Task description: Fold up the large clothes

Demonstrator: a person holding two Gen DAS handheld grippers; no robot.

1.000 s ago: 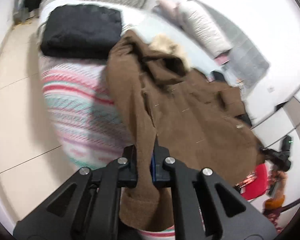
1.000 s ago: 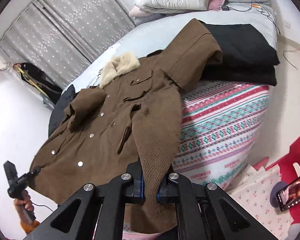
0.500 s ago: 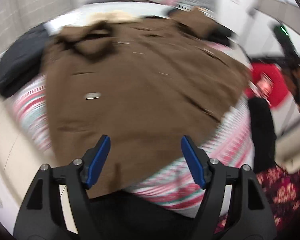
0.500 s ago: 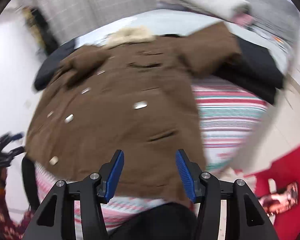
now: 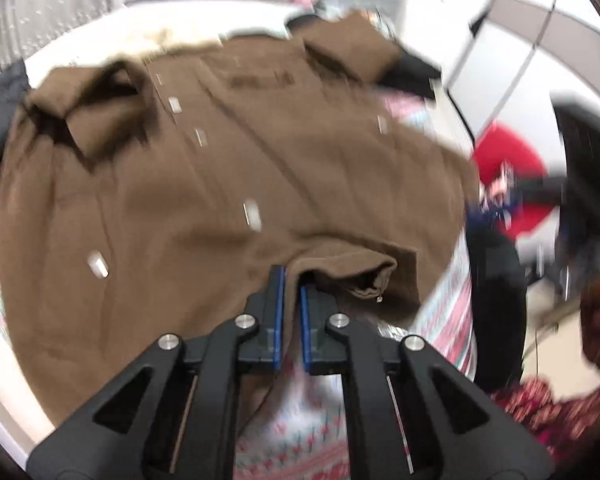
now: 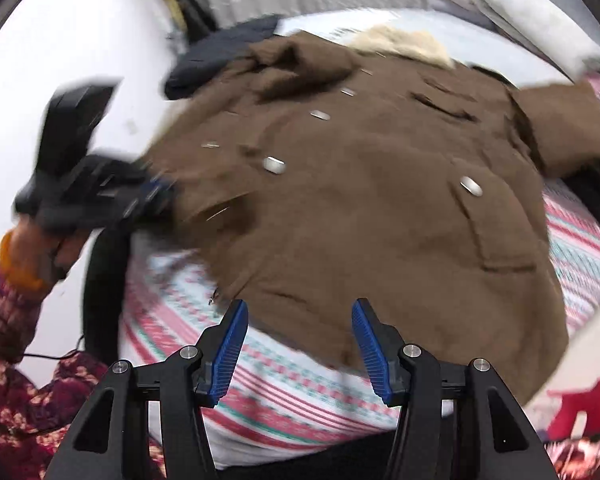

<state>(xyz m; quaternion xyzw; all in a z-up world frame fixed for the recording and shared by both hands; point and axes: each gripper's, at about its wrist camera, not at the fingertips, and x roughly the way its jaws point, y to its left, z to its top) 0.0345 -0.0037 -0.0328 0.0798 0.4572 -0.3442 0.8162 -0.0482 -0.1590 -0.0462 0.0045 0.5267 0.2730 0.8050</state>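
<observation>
A brown coat (image 5: 228, 168) with silver snaps and a cream fur collar (image 6: 404, 42) lies spread front-up on the bed, both sleeves folded in. My left gripper (image 5: 292, 280) is shut on a raised fold of the coat's near hem, with the fabric pinched between its blue pads. The right wrist view shows that same left gripper (image 6: 156, 196), blurred, at the coat's left hem corner, held by a hand in a patterned sleeve. My right gripper (image 6: 300, 320) is open just short of the coat's hem (image 6: 300, 296). Nothing lies between its pads.
The bed has a red, white and teal striped cover (image 6: 284, 384). A dark folded garment (image 6: 220, 52) lies past the coat at the back left. Pillows (image 6: 532, 20) are piled at the head. A red object (image 5: 504, 168) sits on the floor to the right.
Both grippers let go of the sleeves, opened and swung round to the coat's near hem. The left one has since shut on the hem; the right one stays open.
</observation>
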